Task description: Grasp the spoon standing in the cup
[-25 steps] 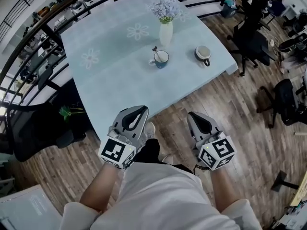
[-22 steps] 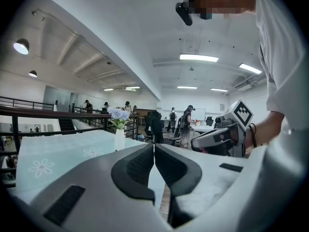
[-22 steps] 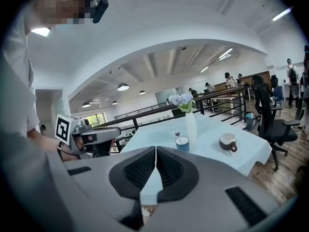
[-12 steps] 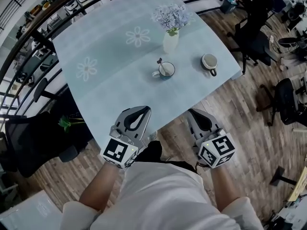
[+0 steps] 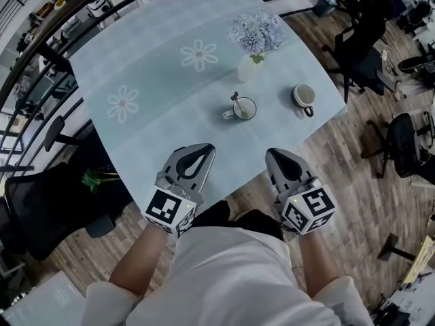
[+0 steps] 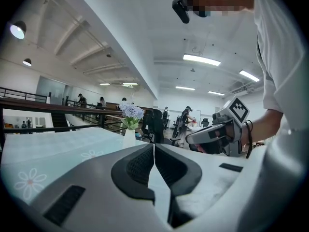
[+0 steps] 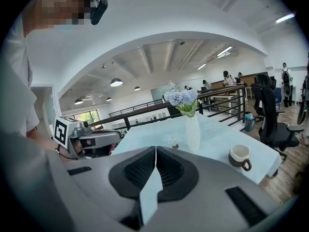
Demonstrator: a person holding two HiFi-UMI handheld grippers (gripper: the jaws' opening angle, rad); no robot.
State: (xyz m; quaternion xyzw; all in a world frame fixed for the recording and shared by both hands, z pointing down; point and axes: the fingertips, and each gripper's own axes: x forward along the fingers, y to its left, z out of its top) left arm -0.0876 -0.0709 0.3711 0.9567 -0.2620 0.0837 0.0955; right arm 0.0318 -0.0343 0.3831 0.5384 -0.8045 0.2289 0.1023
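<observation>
Only the head view shows the cup [image 5: 243, 109] whole, with the spoon [image 5: 235, 100] upright in it, toward the table's [image 5: 136, 60] near right corner, just beside the vase [image 5: 249, 68]. The right gripper view catches only the spoon's tip. The left gripper [image 5: 205, 148] and right gripper [image 5: 271, 153], jaws pressed together and holding nothing, hang at the near edge, with bare cloth between them and the cup
</observation>
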